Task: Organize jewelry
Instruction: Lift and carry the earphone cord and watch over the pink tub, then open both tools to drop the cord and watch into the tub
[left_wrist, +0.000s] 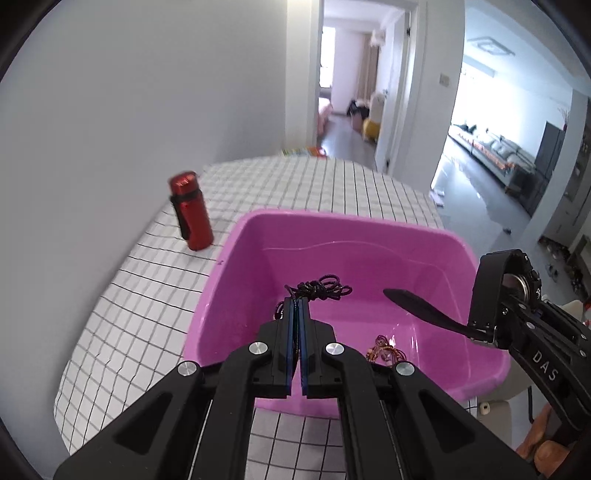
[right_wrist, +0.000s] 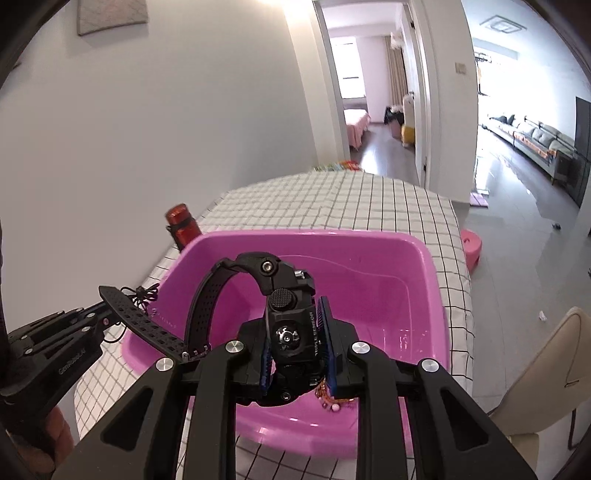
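Far left of the pink basin (left_wrist: 480, 373), a red bottle (left_wrist: 192, 212) stands upright on the checked tablecloth (left_wrist: 147, 295), just beside the basin's back left corner and close to the white wall. From the right wrist view only its cap and shoulder (right_wrist: 181, 223) peek over the basin's rim (right_wrist: 439, 295).

Over the basin's left half, the left gripper (left_wrist: 297, 306) is clamped tight on a tangled black cord necklace (left_wrist: 323, 288), its loops spilling past the fingertips and hanging above the basin floor. The other camera catches that same gripper (right_wrist: 110, 314) out at the basin's left rim, cord (right_wrist: 142, 295) dangling from its tip.

Down at the basin's near wall lies a small gold and pink beaded piece (left_wrist: 384, 350), partly hidden behind the gripper's frame.

Over the basin's right side, the right gripper (left_wrist: 495, 317) grips a black watch (left_wrist: 513, 284) by its case, the blue pads pressed on both sides. One strap juts left over the basin; in its own view the watch (right_wrist: 291, 325) fills the middle and blocks much of the basin's near floor.

Right of the basin, a beige chair (right_wrist: 554, 376) stands off the table's edge.
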